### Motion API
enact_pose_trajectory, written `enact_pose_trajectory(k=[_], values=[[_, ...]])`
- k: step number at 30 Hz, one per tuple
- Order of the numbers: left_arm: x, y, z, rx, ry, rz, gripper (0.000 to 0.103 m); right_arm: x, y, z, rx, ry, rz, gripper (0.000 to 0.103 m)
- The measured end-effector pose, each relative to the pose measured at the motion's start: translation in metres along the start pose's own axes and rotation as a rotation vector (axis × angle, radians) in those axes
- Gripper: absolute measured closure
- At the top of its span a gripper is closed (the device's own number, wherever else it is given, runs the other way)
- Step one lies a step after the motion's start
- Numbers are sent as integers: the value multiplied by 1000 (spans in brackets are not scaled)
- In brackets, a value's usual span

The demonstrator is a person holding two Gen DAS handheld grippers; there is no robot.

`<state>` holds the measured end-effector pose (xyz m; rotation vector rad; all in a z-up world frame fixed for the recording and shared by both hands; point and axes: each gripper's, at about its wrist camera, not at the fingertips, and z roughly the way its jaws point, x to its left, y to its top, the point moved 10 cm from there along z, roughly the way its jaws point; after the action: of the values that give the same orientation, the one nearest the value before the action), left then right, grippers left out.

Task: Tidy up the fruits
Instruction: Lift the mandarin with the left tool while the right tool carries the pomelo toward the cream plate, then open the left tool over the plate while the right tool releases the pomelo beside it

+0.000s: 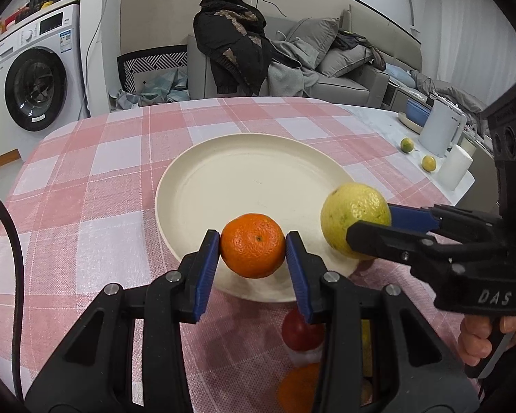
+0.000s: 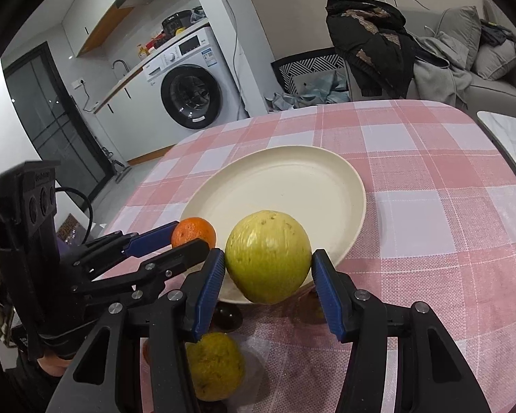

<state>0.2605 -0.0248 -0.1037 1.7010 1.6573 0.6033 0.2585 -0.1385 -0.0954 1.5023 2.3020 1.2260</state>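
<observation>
Transfer step in hand: both fruits are carried toward the round cream-coloured plate (image 1: 244, 172) on the pink-and-white checked tablecloth (image 1: 86, 206). Left gripper (image 1: 253, 246) pinches a small round orange mandarin (image 1: 253, 244) over the plate's near rim. Right gripper (image 2: 268, 263) pinches a larger yellow-green citrus fruit (image 2: 268, 256) over the near right rim. Plate empty, so there is ample room; judged next move: advance each fruit over the flat centre, lower, then release, keeping the two apart. More fruit lies on the cloth near and below both grippers: a red one (image 1: 301, 332), a yellow one (image 2: 213, 366). Watch rolling toward the shallow rim.
</observation>
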Motion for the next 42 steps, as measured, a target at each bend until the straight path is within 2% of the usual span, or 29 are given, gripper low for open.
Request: enact_pose_trajectory(k=[6,9,13,15,16,17,18,19,20,23,27,36,42], values=[[8,1,6,6,-1,-19,66,3,-1,5,11,5,1,50],[10,3,2,-15,3,-23,66,9,3,-2,-15,26,-7,50],[12,6,-8,-34,6,-34,65,11,4,-12,-37,-10,-52,50],[12,7,-15,-53,17,-28,53,12,2,-18,-41,-23,-75,48],[13,7,-20,-61,23,-28,48,12,1,-20,-40,-28,-85,43],[14,7,-25,-70,28,-30,36,12,-2,-23,-40,-32,-94,33],[14,7,-31,-80,32,-33,26,13,-3,-26,-44,-34,-97,27],[16,7,-38,-93,37,-35,22,13,-4,-30,-53,-34,-99,18],[16,7,-45,-106,38,-36,18,13,-5,-34,-64,-35,-101,14],[15,3,-63,-123,56,-19,16,12,-8,-44,-75,-48,-114,3],[13,-4,-89,-158,79,2,2,16,-11,-56,-100,-45,-143,0],[10,-21,-140,-213,71,-4,1,16,-19,-82,-138,-62,-138,0],[8,-30,-155,-213,81,17,1,18,-28,-94,-145,-77,-148,0]])
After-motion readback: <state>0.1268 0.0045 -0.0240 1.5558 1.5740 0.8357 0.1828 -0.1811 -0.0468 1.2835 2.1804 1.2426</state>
